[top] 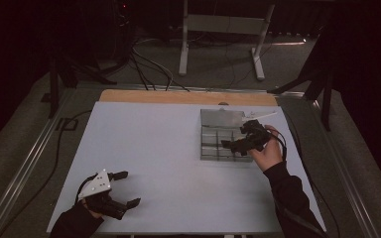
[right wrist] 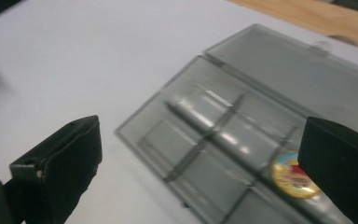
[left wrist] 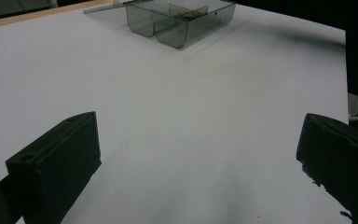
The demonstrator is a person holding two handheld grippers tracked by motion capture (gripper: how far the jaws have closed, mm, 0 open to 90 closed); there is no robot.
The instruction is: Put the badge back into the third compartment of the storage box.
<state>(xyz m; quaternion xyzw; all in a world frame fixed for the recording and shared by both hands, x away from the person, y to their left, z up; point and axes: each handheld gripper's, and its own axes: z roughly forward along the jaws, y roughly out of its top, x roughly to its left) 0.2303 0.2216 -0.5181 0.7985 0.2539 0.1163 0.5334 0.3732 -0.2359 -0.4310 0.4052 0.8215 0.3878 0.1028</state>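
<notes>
In the right gripper view the clear compartment box [right wrist: 242, 140] is smeared by motion and runs off the bottom edge, and the round yellow-and-red piece [right wrist: 291, 179] lying in it is partly covered by one black jaw, its print too blurred to read. In the high view the right gripper [top: 235, 146] and the hand holding it cover the box's near right corner, so the compartments there cannot be made out. In the left gripper view the box's far side is cut off by the top edge, and a small orange thing [left wrist: 187, 15] inside it is too small to identify.

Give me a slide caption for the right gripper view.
Open right gripper above the open box, a round badge lying in one compartment.
</notes>
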